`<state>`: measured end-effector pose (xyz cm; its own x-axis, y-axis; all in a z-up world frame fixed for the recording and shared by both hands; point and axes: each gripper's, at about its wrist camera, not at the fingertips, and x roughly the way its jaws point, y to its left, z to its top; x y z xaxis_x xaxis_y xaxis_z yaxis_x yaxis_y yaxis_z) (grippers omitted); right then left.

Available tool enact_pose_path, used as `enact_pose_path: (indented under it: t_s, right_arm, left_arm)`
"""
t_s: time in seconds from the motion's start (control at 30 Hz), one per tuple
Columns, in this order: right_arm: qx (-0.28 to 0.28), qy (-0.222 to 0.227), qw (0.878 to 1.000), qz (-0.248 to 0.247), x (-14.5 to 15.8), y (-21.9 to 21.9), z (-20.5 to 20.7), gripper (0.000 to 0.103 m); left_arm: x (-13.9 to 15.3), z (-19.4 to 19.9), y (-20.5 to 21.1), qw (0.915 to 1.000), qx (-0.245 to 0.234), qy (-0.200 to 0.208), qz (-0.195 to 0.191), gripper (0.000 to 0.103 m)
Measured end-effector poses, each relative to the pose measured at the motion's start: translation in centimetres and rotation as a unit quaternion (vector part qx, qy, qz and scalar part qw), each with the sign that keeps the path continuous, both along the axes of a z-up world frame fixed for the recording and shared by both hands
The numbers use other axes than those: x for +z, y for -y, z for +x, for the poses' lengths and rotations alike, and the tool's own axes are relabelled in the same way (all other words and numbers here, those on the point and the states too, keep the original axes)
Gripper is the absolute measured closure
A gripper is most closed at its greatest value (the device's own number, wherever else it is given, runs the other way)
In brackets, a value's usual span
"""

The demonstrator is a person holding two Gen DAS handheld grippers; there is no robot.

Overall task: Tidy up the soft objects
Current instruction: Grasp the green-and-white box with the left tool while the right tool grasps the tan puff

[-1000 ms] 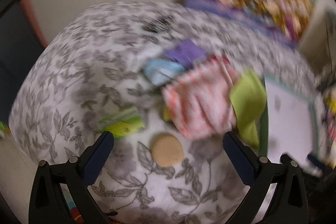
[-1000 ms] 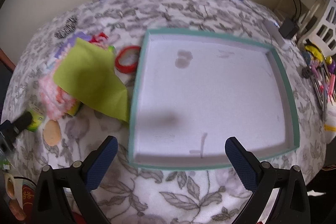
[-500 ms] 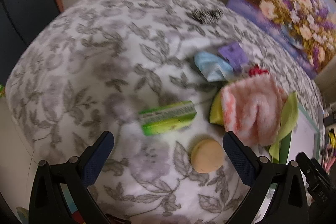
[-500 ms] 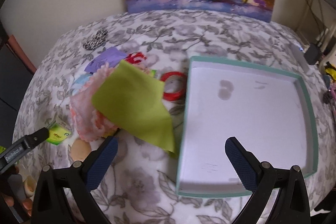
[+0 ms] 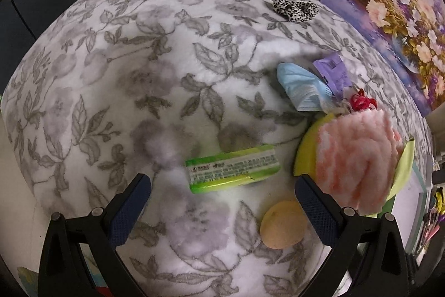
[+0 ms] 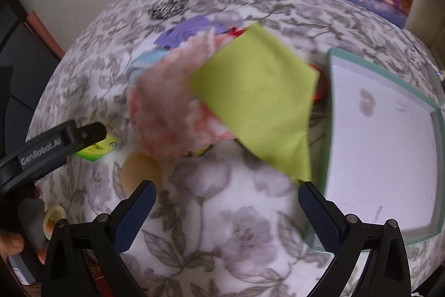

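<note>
The left gripper hovers with jaws wide and empty over the floral tablecloth. A green packet lies just ahead, between its fingers, with a tan round puff beside the right finger. The pink fluffy cloth sits farther right, toward the tray. The right gripper is also wide and empty; ahead of it a lime cloth drapes over the pink one, its corner reaching the teal tray's near-left edge.

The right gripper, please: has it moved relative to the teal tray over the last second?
Yes. The right gripper has shifted left: the teal tray now sits at the right edge, not centred.
</note>
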<state>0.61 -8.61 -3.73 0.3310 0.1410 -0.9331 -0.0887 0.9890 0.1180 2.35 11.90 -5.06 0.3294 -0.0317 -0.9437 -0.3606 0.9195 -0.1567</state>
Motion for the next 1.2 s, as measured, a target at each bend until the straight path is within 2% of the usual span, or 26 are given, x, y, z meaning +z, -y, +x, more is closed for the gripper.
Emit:
enact_pose_path:
  t_s: [0.13, 0.2, 0.27, 0.43, 0.67, 0.97, 1.2]
  right_arm:
    - [0.018, -0.012, 1.000, 0.003, -0.7, -1.7, 0.2, 0.000]
    - [0.028, -0.017, 0.999, -0.001, -1.2, -2.7, 0.4, 0.000]
    - [0.040, -0.022, 0.999, -0.002, -1.7, -3.7, 0.4, 0.000]
    - [0.060, -0.031, 0.998, -0.005, -2.5, -5.6, 0.5, 0.000]
    - [0.068, -0.046, 0.997, -0.004, -3.6, -7.2, 1.1, 0.000]
    - [0.096, -0.043, 0.993, -0.048, -5.2, -10.5, 1.2, 0.001]
    - [0.101, -0.031, 0.992, -0.063, -5.4, -11.9, 1.1, 0.022]
  left_arm:
    - [-0.1, 0.1, -0.4, 0.9999, 0.005, 0.004, -0.012, 0.001]
    - [0.0, 0.2, -0.3, 0.9998, 0.001, 0.007, -0.016, 0.007]
    - [-0.1, 0.3, -0.3, 0.9998, -0.004, 0.008, -0.019, 0.020]
    - [-0.8, 0.6, -0.3, 0.9995, -0.012, -0.001, -0.031, 0.035]
    - [-0.7, 0.0, -1.4, 0.9995, -0.003, 0.001, -0.031, 0.035]
    - [-0.2, -0.6, -2.8, 1.0000, 0.008, 0.001, 0.001, 0.035]
    - [-0.3, -0.7, -3.0, 0.9999, 0.010, 0.001, -0.005, 0.035]
